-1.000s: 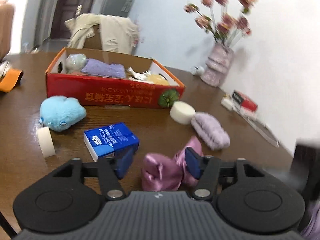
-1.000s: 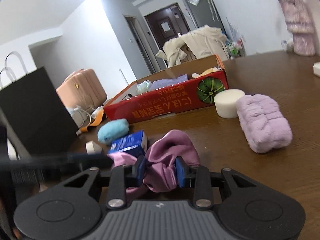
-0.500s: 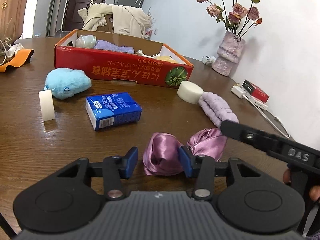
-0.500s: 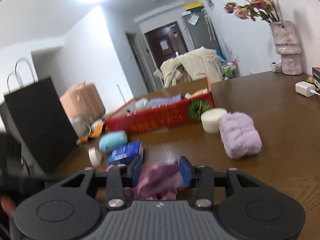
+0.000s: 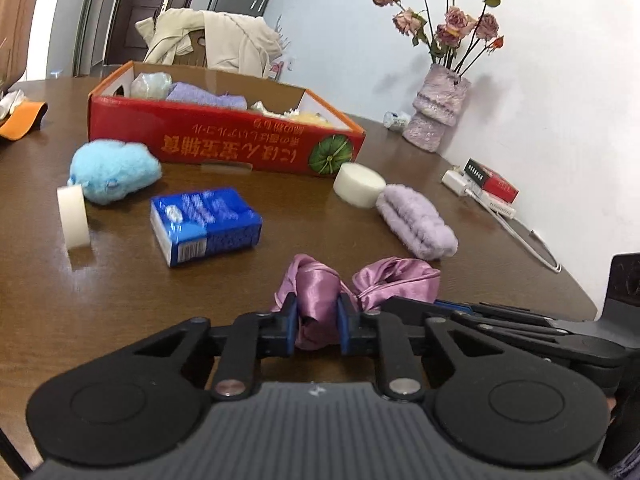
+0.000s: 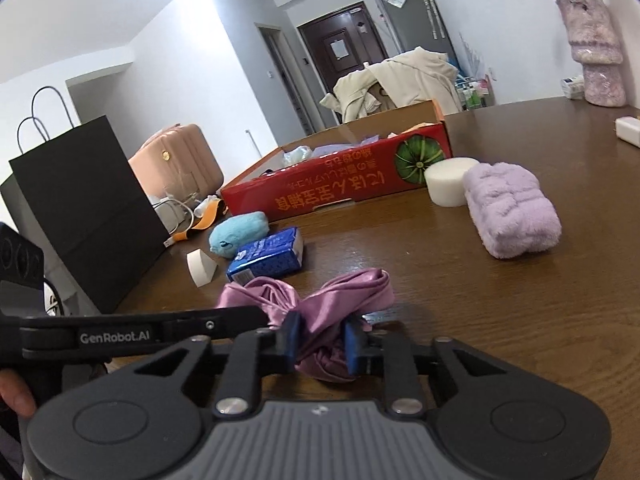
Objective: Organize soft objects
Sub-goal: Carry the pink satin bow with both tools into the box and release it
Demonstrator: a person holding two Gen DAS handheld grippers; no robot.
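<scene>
A pink satin cloth lies bunched on the brown table, near its front edge. My left gripper is shut on its left bunch. My right gripper is shut on the other bunch of the same cloth. A red cardboard box with soft items inside stands at the back. A blue plush toy, a lilac fluffy pad and a white sponge disc lie in front of the box.
A blue tissue pack and a white tape roll stand left of centre. A vase of dried roses, a red packet and a charger cable line the right wall. A black paper bag stands at the table's left.
Both grippers have closed on the pink cloth; half a second ago the left stood open around it. The right gripper has come in close beside the left.
</scene>
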